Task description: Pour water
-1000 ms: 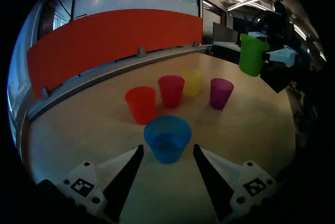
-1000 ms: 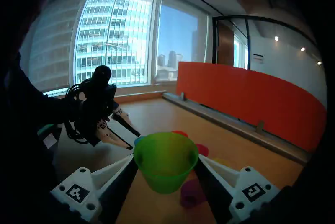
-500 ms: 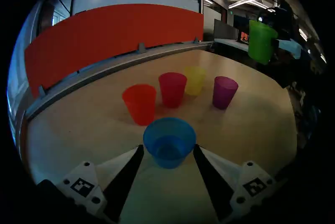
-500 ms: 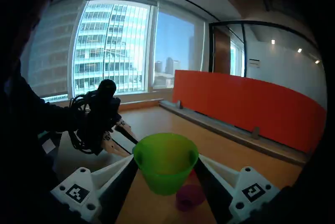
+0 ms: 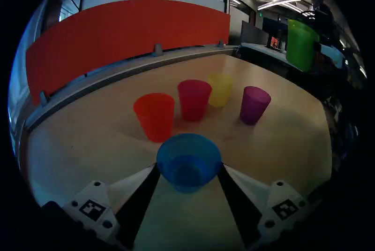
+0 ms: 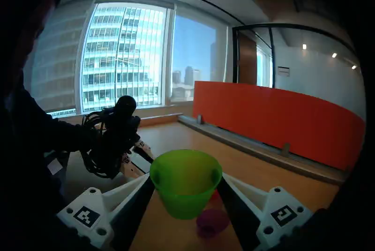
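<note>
Left gripper [image 5: 189, 166]: half closed, both fingers against the sides of the blue cup [image 5: 189, 162], which stands upright. Can't tell if it's off the surface [image 5: 281, 148].

Right gripper [image 6: 185, 178]: clamped on the green cup [image 6: 186, 183], upright and held high in the air. The left gripper view shows it past the surface's right edge [image 5: 300, 44].

Orange cup [image 5: 153, 116], red cup [image 5: 193, 99], yellow cup [image 5: 220, 89] and purple cup [image 5: 254, 104] stand mid-surface beyond the blue one, each apart from the others.

Versus 1.0 s ago: the blue cup sat ahead of my left fingertips with gaps either side, and now it fills the gap. The green cup has gone higher and further right. Below it in the right gripper view, fewer cups peek out, mainly the purple cup [image 6: 212, 222].
</note>
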A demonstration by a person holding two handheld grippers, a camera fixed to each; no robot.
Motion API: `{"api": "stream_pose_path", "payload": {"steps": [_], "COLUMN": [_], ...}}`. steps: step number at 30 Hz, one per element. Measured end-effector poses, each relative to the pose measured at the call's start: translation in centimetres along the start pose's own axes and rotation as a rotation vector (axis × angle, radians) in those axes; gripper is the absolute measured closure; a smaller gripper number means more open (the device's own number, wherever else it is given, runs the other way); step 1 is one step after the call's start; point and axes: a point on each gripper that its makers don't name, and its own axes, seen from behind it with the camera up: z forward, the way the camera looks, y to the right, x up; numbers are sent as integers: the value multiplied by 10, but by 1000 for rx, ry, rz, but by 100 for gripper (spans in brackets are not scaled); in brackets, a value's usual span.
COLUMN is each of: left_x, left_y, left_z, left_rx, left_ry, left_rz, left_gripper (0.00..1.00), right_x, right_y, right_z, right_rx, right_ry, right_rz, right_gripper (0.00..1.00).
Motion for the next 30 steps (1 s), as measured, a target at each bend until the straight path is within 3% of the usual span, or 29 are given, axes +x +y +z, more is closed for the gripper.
{"api": "stream_pose_path", "payload": {"steps": [18,30], "left_x": [-4,-1], "left_y": [-5,-10], "left_z": [17,14], "left_rx": [20,25], "left_ry": [-29,-22], "left_rz": [13,-9], "left_gripper": [13,16], "right_x": [-9,-8], "right_y": [2,3], "right_z": [2,1], "right_rx": [1,-2], "right_ry": [-15,-17], "right_rz": [4,5], "right_gripper": [9,9]}}
